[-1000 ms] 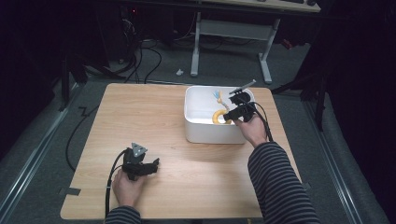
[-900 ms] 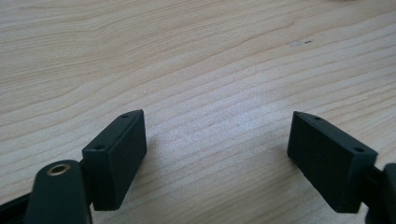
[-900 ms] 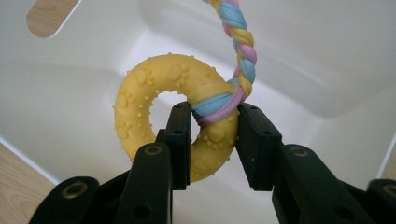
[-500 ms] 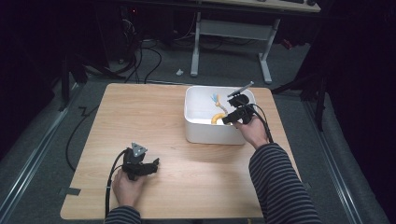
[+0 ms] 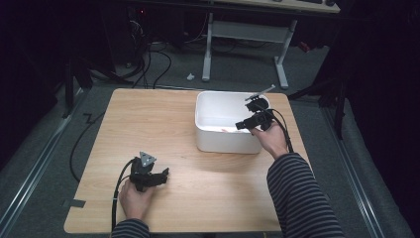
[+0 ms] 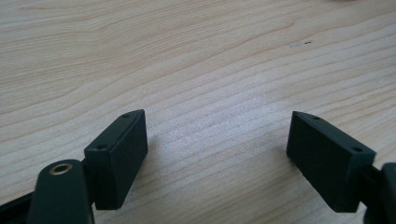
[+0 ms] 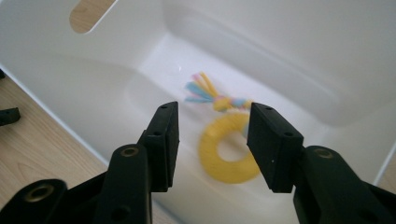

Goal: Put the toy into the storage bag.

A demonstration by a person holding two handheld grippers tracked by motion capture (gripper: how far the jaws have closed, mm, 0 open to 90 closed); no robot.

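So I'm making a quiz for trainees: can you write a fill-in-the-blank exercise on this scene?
1. The yellow ring toy lies inside the white ____.
2. The right gripper hangs above the toy with its jaws ____, nothing between them.
3. The left gripper rests low over the bare ____ table.
4. The person's sleeve is ____.

Missing words: bin; open; wooden; striped

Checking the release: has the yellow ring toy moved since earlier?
Yes. The yellow ring toy fell from the right tool, whose jaws have just been opening, down into the white plastic bin.
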